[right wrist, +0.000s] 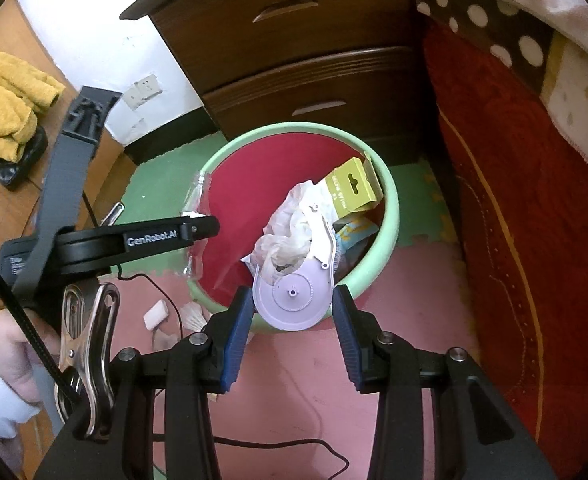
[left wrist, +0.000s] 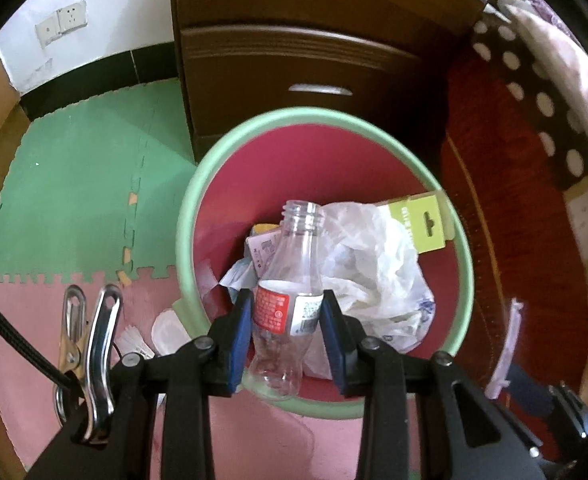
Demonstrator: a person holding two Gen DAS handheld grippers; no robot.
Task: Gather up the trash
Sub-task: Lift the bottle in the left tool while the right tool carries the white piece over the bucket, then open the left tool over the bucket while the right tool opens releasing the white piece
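Observation:
A round bin with a pale green rim (left wrist: 294, 114) and a red inside stands on the floor mats. It holds a crumpled white plastic bag (left wrist: 374, 272), a yellow-green card box (left wrist: 418, 220) and other packaging. My left gripper (left wrist: 288, 308) is shut on a clear plastic bottle (left wrist: 290, 256) with a red label, neck pointing away, over the bin's near rim. My right gripper (right wrist: 293, 300) is shut on a flat lilac plastic disc piece (right wrist: 294, 300) above the bin's near rim (right wrist: 390, 208). The left gripper (right wrist: 202, 228) and its bottle (right wrist: 198, 196) show at the bin's left side.
A dark wooden drawer cabinet (right wrist: 294, 60) stands right behind the bin. Red fabric (right wrist: 534, 220) hangs at the right. A shuttlecock (right wrist: 194, 316), white scraps (right wrist: 156, 314) and a black cable (right wrist: 294, 446) lie on the pink mat. A yellow garment (right wrist: 6, 104) lies at the left.

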